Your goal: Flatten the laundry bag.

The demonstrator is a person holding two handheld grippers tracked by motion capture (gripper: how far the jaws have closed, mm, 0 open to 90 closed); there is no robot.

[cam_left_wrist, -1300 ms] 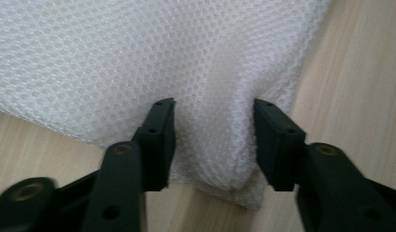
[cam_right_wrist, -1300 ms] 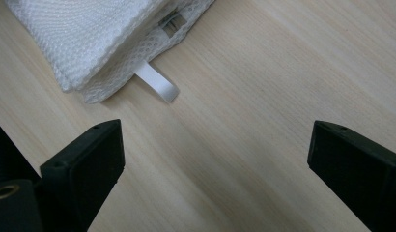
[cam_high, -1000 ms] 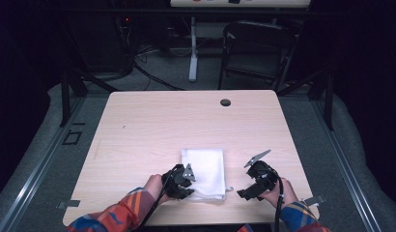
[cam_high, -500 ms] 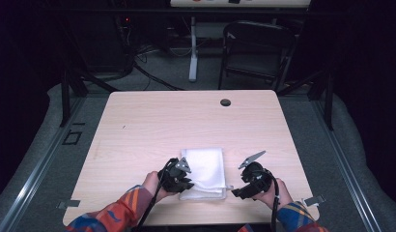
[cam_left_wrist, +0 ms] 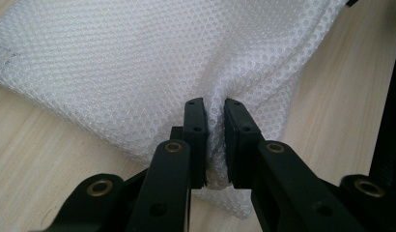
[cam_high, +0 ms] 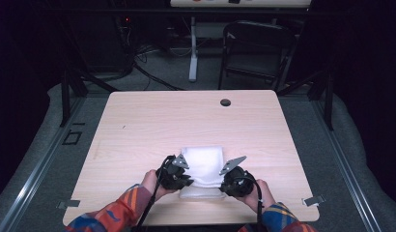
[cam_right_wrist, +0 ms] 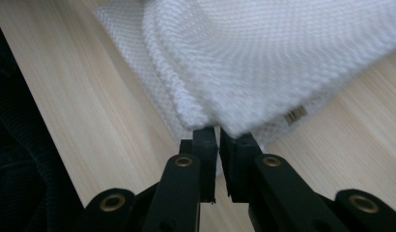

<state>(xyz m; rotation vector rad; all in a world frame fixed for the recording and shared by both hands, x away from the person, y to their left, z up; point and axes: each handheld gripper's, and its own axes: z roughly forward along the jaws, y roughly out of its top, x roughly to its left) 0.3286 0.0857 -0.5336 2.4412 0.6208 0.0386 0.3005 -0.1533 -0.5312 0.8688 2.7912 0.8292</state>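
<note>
1. two tools grip the near corners of a folded white cloth (cam_high: 202,166) that lies on the near middle of the pale wooden surface (cam_high: 138,125), close to the person's edge.
2. left tool (cam_left_wrist: 214,108): its black jaws are pressed nearly together with a bunched ridge of the cloth pinched between them; the fabric puckers and fans out from the pinch.
3. right tool (cam_right_wrist: 218,131): its jaws are likewise drawn close, nipping the lower layers at the cloth's corner, while a thicker folded layer bulges just above the jaw tips.
4. step in hand, as i judge it: both near corners are taken up, ready for a fold or a lift of the near edge.
5. next move, as a guess: raise both tools evenly and carry the edge toward the far side, keeping the hands level and apart so the cloth stays taut and the layers do not slip.
6. materials: the cloth is an open mesh with small round holes, soft and limp, stacked in several layers; a small label (cam_right_wrist: 295,115) shows at one edge. the surface is smooth light wood grain with rounded corners and a dark round hole (cam_high: 225,102) near its far edge.
</note>
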